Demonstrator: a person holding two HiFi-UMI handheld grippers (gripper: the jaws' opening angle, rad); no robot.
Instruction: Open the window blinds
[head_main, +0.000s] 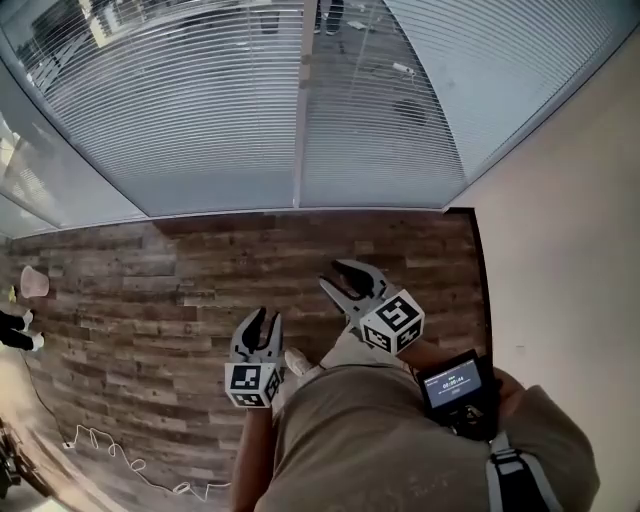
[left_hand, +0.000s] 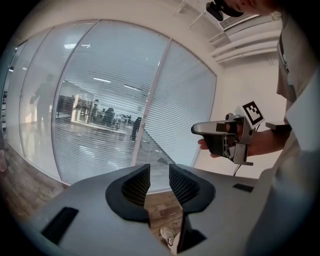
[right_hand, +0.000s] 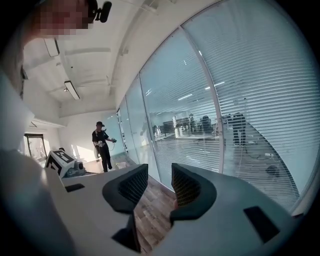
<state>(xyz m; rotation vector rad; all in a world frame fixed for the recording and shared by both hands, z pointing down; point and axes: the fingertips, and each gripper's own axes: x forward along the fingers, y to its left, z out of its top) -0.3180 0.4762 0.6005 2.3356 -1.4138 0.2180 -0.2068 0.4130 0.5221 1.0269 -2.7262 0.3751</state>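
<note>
The left hand-held gripper (left_hand: 159, 182) has its jaws moderately apart with nothing between them, only floor and glass beyond. The right hand-held gripper (right_hand: 159, 186) stands the same way, parted and empty. Both point slightly downward toward the window and are well apart from it. Their bodies are smooth grey plastic, and the pads are black, curved and cross-hatched.

Below them is a floor (head_main: 150, 290) of rough, mixed-brown wood planks, with a thin white cable (head_main: 130, 462) looping at the near left. A plain white wall (head_main: 570, 250) closes the right side.

The blinds (head_main: 200, 110) hang on the far side, down the full height of the glass wall to just above the floor. They are thin, pale horizontal slats split by a slim upright frame post (head_main: 300, 100). On the left and middle panes the room beyond shows through the slats, while the right pane looks almost solid white.

This could be an approach to blinds that are yet to be opened, or a point where some slats are already turned. I judge the grippers to be between contacts. Any further opening calls for a cord or wand, and I cannot make one out.
</note>
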